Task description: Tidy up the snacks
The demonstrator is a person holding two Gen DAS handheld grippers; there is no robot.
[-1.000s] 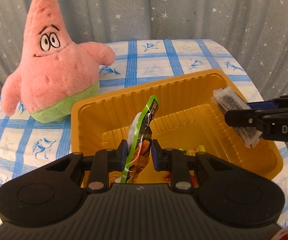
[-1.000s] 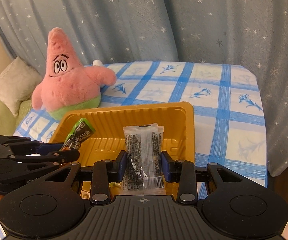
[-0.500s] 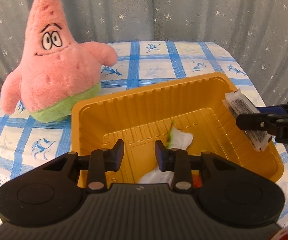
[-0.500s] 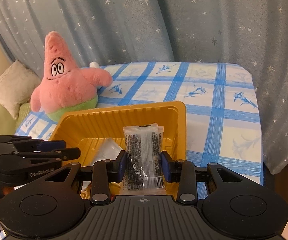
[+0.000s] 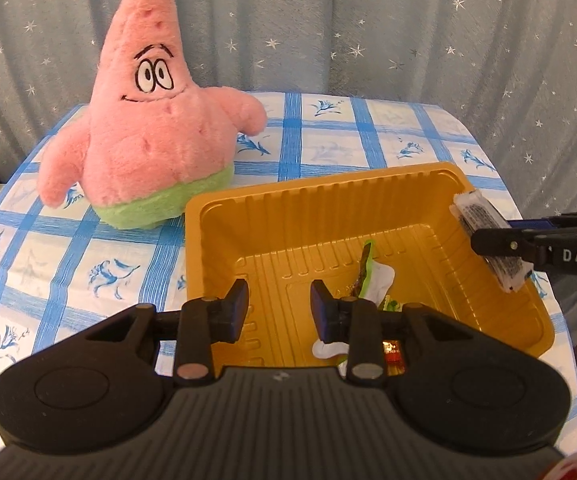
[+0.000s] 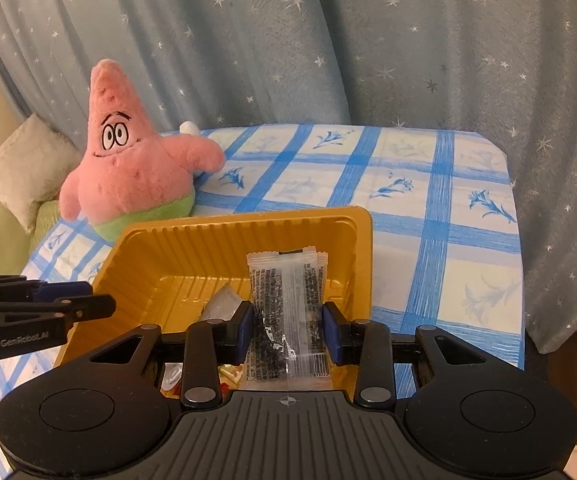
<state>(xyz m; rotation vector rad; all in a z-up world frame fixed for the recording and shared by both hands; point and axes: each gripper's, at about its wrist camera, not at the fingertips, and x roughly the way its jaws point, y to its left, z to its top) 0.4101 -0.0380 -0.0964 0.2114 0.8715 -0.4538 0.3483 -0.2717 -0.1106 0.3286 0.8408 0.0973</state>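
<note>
An orange plastic tray (image 5: 312,208) (image 6: 224,236) sits on the blue-checked tablecloth. My left gripper (image 5: 279,307) is open and empty above the tray's near left part; it also shows in the right wrist view (image 6: 100,306). A green-edged snack packet (image 5: 370,284) lies inside the tray among other small snacks (image 5: 392,350). My right gripper (image 6: 288,326) is shut on a clear packet of dark seeds (image 6: 286,316) and holds it over the tray's right side; the packet shows in the left wrist view (image 5: 488,236).
A pink starfish plush toy (image 5: 148,132) (image 6: 124,168) stands on the table left of the tray. A starry grey-blue curtain (image 6: 328,40) hangs behind the table. A cushion (image 6: 24,168) lies on a green seat at the far left.
My left gripper opened and let go of the green-edged packet, which fell into the tray; the gripper then drew back left. My right gripper kept hold of the seed packet over the tray.
</note>
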